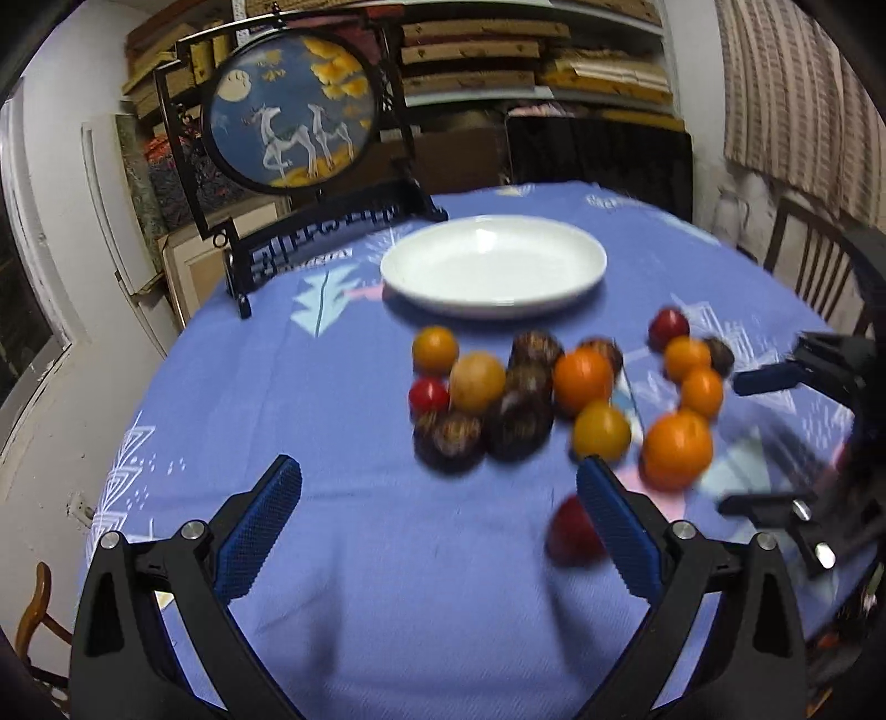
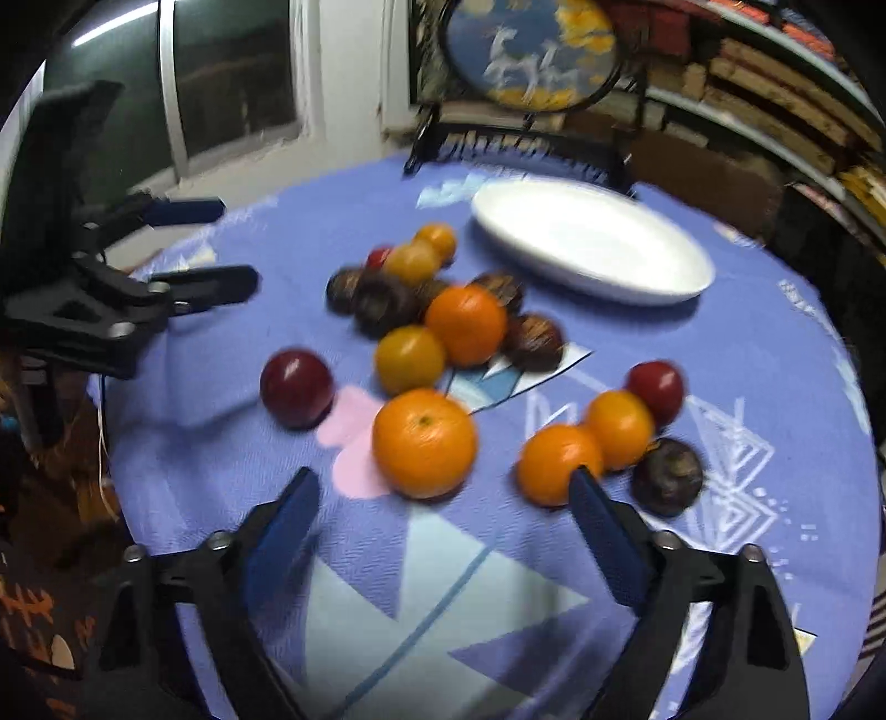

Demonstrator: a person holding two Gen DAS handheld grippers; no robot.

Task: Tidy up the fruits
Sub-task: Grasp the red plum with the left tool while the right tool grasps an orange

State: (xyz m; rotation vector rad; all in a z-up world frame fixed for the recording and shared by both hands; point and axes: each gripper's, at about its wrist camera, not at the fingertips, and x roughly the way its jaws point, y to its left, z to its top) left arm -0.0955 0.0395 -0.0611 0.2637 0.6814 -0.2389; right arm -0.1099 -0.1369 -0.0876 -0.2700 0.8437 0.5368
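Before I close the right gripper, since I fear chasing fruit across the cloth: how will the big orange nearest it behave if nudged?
The big orange looks round and sits free on the flat tablecloth, so a nudge would probably roll it. Its skin looks smooth and slightly glossy, so it might slip. The right gripper stands open before it.

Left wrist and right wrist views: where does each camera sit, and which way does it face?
Left wrist: on the left gripper, angled down at the fruits; its open fingers show, right gripper at right edge.
Right wrist: on the right gripper, angled down; open fingers show, left gripper at left.
Shared: white plate, big orange, framed picture.
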